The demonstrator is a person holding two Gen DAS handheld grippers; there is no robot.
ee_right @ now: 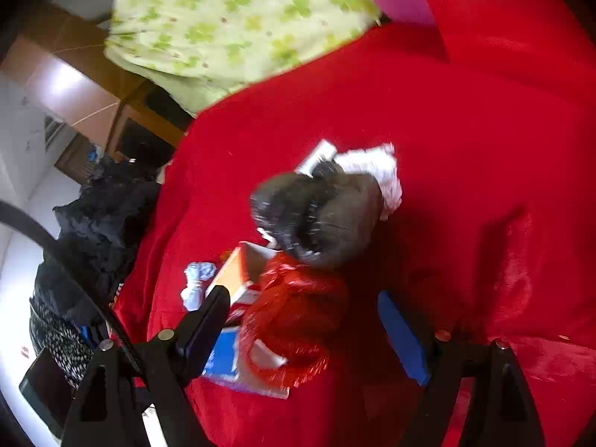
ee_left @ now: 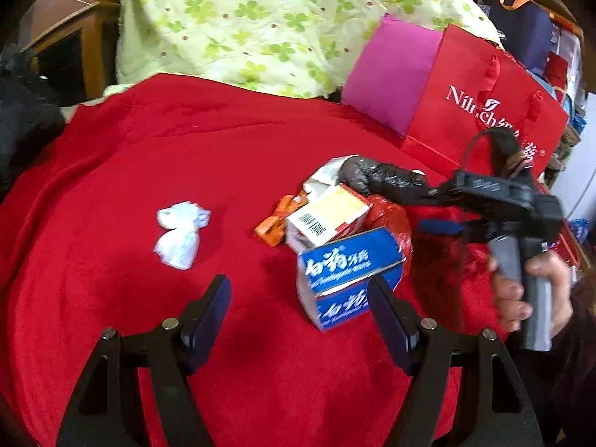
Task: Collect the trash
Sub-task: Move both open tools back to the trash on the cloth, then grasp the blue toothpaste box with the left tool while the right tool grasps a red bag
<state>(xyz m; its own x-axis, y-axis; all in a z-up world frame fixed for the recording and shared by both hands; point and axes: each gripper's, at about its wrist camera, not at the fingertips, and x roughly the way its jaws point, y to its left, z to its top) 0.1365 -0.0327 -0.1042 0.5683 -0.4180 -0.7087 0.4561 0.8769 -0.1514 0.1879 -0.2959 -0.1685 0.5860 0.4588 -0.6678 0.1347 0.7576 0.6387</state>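
Trash lay heaped near the middle of the red blanket [ee_left: 149, 156]: a blue-and-white toothpaste box [ee_left: 348, 260] at the near edge of the pile, a white carton with a barcode [ee_left: 327, 216] just behind and touching it, an orange wrapper [ee_left: 275, 227] to the carton's left, a crinkled red plastic bag [ee_left: 391, 219] against the carton's right side, and a dark crumpled bag [ee_left: 380, 180] behind, over some white paper; a crumpled white tissue [ee_left: 180, 234] lay apart to the left of the heap. Left gripper [ee_left: 298, 309] hovered above the blanket, jaws apart, nothing between the pads, its right finger overlapping the toothpaste box in view, contact not clear. Right gripper [ee_right: 305, 320] stood over the heap, jaws apart, the red bag showing between the fingers from its own camera but unpressed; a hand [ee_left: 529, 294] held its grey handle. Behind the blanket: a green clover-print cloth [ee_left: 279, 18], a magenta panel [ee_left: 391, 74], a red paper shopping bag [ee_left: 484, 104]
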